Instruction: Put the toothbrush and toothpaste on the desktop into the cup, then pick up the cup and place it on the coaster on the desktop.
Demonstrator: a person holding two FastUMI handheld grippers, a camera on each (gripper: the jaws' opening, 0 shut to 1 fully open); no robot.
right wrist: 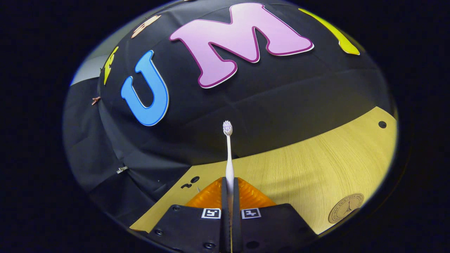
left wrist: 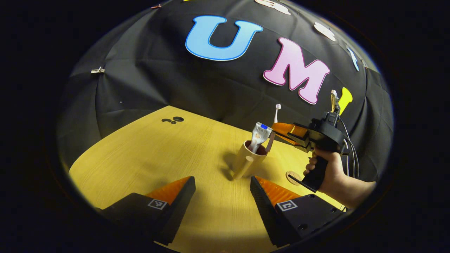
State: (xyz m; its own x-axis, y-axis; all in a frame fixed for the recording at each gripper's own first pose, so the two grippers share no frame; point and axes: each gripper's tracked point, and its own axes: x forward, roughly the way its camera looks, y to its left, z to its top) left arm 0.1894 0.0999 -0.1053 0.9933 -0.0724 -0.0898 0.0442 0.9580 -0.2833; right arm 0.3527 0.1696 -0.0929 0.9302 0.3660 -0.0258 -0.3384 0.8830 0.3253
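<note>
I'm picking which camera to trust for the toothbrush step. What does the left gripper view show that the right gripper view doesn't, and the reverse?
Left gripper view alone: the cup with the toothpaste standing in it, the left tongs open and holding nothing, and the hand holding the right tongs beside the cup.

Right gripper view alone: the close look at the right tongs shut on the toothbrush, bristles up.

Both: the toothbrush, the coaster and the wooden table.

Pale yellow wood-grain desktop [left wrist: 147, 158] with small dark holes [left wrist: 174, 120], backed by creased black cloth wall [left wrist: 147, 70], brightly lit from above.
</note>
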